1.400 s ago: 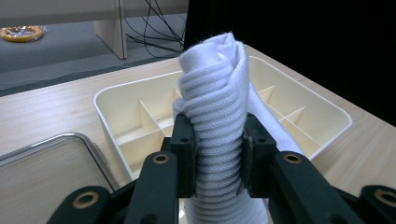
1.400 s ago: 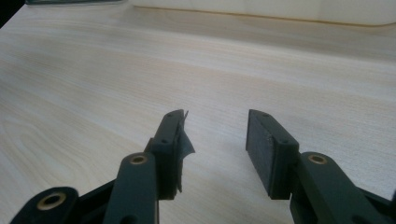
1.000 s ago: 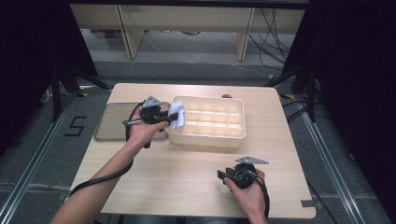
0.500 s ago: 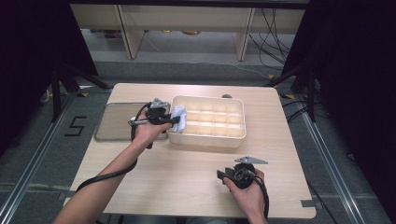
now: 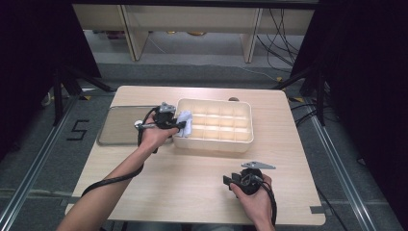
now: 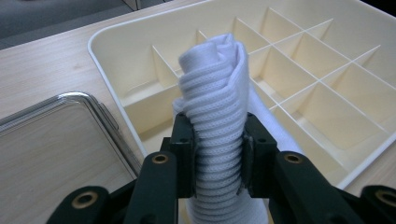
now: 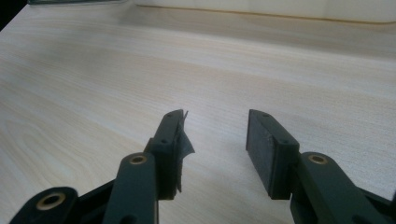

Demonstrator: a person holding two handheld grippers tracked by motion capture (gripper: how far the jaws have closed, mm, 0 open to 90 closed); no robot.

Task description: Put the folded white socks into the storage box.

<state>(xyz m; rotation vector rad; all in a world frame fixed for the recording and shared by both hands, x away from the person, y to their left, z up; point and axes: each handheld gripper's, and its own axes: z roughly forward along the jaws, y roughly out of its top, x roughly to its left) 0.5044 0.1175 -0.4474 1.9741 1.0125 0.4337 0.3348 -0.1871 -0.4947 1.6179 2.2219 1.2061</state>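
Moved since a second ago: left gripper (image 5: 179, 124) with rolled white cloth (image 5: 186, 122), carried further over the divided cream tray (image 5: 243, 130), at its 9 o'clock rim.
High view: right gripper (image 5: 230, 181) unmoved, low at the table's (image 5: 192, 178) 5 o'clock.
Left gripper view: jaws clamped on cloth (image 6: 218, 135), above corner compartments; metal tray (image 6: 56, 154) at 8 o'clock.
Right gripper view: right gripper (image 7: 215, 140) jaws wide apart, empty.

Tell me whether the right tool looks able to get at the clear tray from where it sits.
Probably yes, with a long reach: the right tool is open and empty over bare table, but the clear tray lies far across, past the left hand and its tool.
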